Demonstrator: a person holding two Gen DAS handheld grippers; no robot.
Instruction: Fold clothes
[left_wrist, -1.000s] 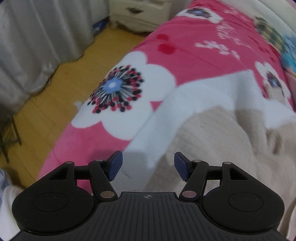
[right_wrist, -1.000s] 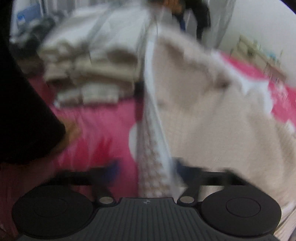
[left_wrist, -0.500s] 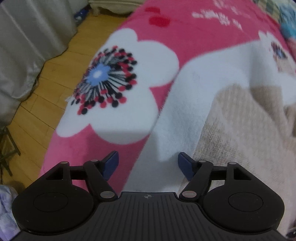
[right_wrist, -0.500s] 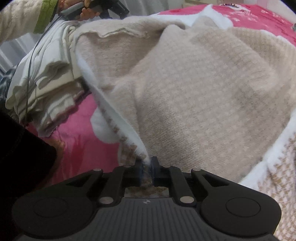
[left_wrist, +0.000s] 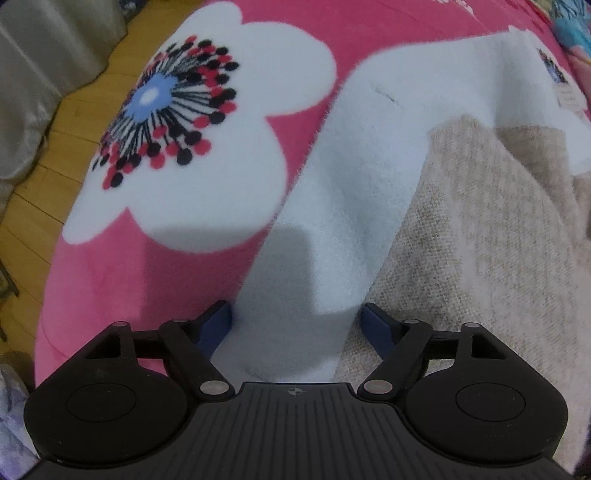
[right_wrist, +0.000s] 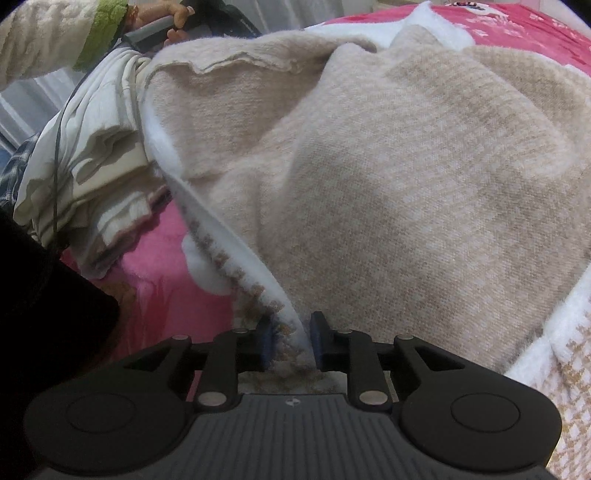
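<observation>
Two black grippers over a pink floral blanket (left_wrist: 122, 280): left gripper (left_wrist: 295, 328) wide open astride the beige-and-white fleece garment (left_wrist: 480, 236); right gripper (right_wrist: 290, 341) opening, hem between its pads.

Beige knit garment (right_wrist: 388, 177), rumpled, white-lined

The sweater (right_wrist: 406, 177) is soft, fuzzy knit with a fluffy white fleece lining (left_wrist: 351, 206). The blanket (left_wrist: 303, 48) beyond the left tool (left_wrist: 295, 325) is plush fleece. The floor (left_wrist: 33, 192) is smooth wood. Both tools are matt black plastic.
</observation>
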